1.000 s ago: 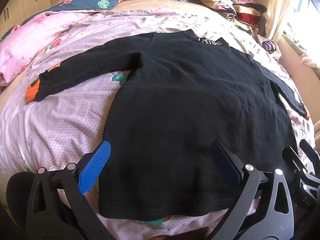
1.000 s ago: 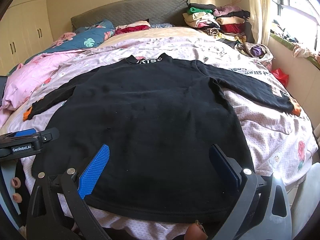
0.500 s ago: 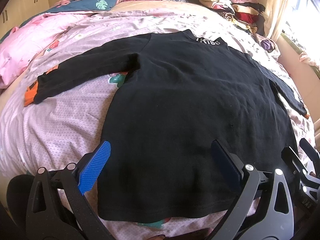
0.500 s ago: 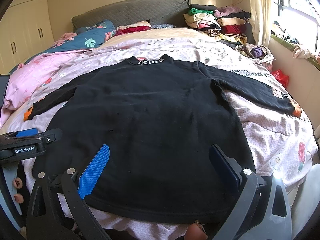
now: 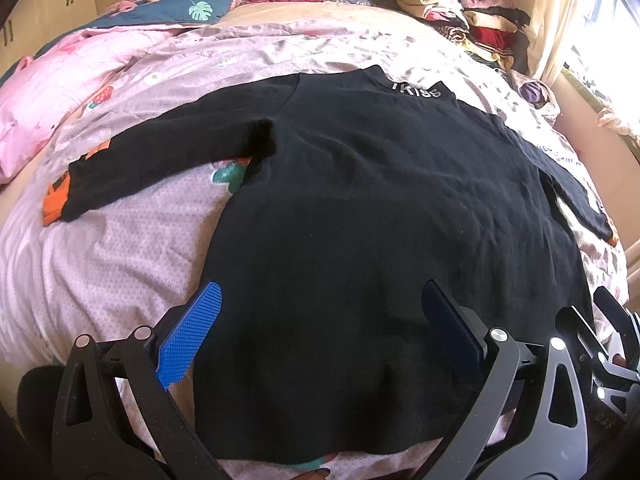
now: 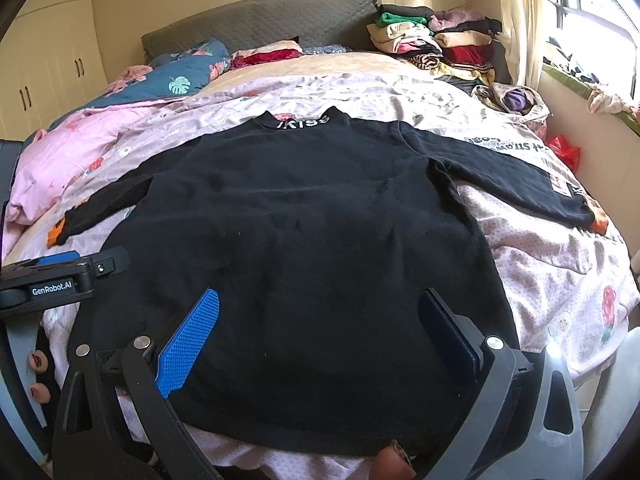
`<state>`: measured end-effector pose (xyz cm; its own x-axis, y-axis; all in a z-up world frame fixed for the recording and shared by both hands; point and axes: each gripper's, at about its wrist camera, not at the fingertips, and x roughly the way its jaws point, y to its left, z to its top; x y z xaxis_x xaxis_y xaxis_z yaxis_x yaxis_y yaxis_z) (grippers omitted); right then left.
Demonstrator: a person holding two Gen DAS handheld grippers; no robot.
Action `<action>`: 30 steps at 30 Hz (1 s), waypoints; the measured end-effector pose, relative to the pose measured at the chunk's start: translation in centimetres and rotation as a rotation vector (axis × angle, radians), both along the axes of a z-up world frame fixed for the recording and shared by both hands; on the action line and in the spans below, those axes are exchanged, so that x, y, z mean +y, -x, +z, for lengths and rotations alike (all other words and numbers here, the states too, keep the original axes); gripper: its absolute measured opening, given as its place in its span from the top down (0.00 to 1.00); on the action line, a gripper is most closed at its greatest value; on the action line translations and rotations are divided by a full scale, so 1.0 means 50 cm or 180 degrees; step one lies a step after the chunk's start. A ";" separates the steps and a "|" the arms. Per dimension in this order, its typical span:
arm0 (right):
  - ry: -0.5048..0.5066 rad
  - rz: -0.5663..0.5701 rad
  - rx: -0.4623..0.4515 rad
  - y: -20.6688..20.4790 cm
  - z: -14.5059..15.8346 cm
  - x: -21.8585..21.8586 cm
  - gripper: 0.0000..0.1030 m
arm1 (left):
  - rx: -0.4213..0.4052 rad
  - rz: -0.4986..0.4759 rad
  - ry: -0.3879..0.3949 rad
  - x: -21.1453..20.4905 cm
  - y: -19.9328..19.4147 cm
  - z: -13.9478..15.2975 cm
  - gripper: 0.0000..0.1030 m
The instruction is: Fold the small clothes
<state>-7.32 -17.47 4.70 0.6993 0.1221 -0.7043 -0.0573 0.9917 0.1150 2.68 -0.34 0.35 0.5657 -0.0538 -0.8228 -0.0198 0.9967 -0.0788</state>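
Note:
A black long-sleeved shirt point(image 5: 380, 208) lies flat on the bed, collar with white lettering point(image 5: 416, 90) far from me, both sleeves spread out with orange cuffs. It also shows in the right wrist view point(image 6: 312, 232). My left gripper point(image 5: 320, 320) is open and empty, hovering above the hem on the shirt's left half. My right gripper point(image 6: 316, 320) is open and empty above the hem on the right half. The right gripper shows at the right edge of the left wrist view point(image 5: 600, 340), and the left gripper at the left edge of the right wrist view point(image 6: 60, 276).
The bed has a pink patterned sheet point(image 5: 120, 248). A pink quilt point(image 5: 48, 96) and a blue quilt point(image 6: 176, 76) lie at the far left. A pile of folded clothes point(image 6: 436, 48) sits at the far right by the curtain. The bed's front edge is just below the hem.
Both grippers have drifted a little nearer to the shirt. Both stay open. The shirt has not moved.

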 end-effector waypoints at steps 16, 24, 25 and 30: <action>-0.0038 -0.0280 0.0009 -0.109 0.050 -0.021 0.04 | 0.0042 -0.0010 0.0015 -0.025 -0.106 0.022 0.09; -0.0139 -0.0525 -0.0018 -0.176 0.073 -0.053 0.04 | 0.0030 0.0043 0.0061 -0.027 -0.180 0.032 0.09; -0.0152 -0.0538 -0.0012 -0.182 0.074 -0.055 0.04 | 0.0044 0.0044 0.0062 -0.028 -0.189 0.031 0.09; -0.0252 -0.0659 0.0032 -0.218 0.074 -0.070 0.04 | 0.0104 0.0003 0.0082 -0.039 -0.220 0.024 0.09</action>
